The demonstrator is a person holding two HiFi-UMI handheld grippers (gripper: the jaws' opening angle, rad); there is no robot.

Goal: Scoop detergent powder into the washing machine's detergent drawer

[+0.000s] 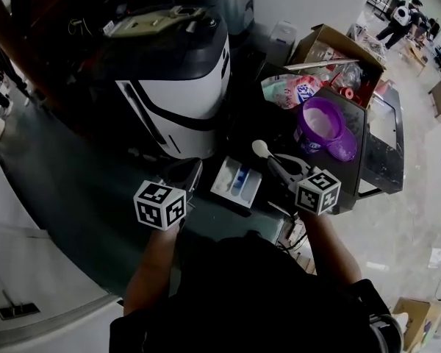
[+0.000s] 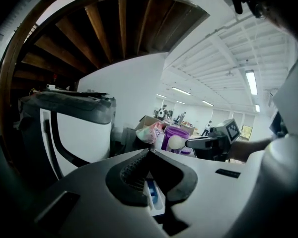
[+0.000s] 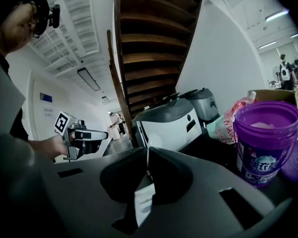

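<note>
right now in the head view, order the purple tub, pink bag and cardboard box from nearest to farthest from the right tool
From the right tool, shut on the scoop:
1. purple tub, just ahead of it, slightly right.
2. pink bag, behind the tub, a little left.
3. cardboard box, farthest, at the back.

A dark table point(image 1: 356, 169) carries an open purple detergent tub point(image 1: 320, 125). Its purple lid point(image 1: 343, 151) lies flat just beside it, with a pink bag point(image 1: 290, 90) behind
</note>
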